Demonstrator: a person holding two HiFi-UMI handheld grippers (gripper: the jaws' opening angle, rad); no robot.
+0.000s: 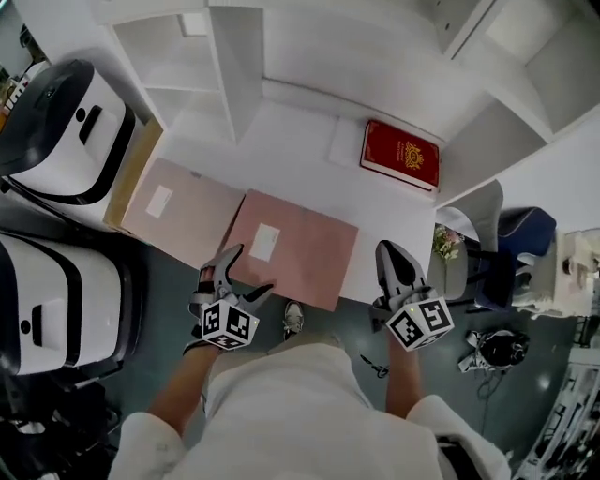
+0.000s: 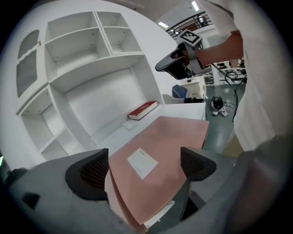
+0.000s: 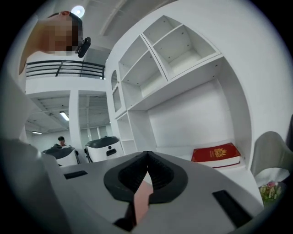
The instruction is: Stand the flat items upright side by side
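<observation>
Bright, even indoor light in all three views. The white shelving unit (image 1: pixel 309 56) nearly washes out in the head view and its edges go faint; the grey floor (image 1: pixel 375 328) reads much darker. Shadows are soft, with only a thin one beside the red hardcover book (image 1: pixel 401 153). Both tool views are strongly fisheyed: shelf lines bow, corners vignette to black. The ceiling strip lamps (image 2: pixel 194 5) and round ceiling lamp (image 3: pixel 78 11) flare white. Close to the lens, the left tool (image 2: pixel 145 160) and right tool (image 3: pixel 146 153) are slightly soft.
</observation>
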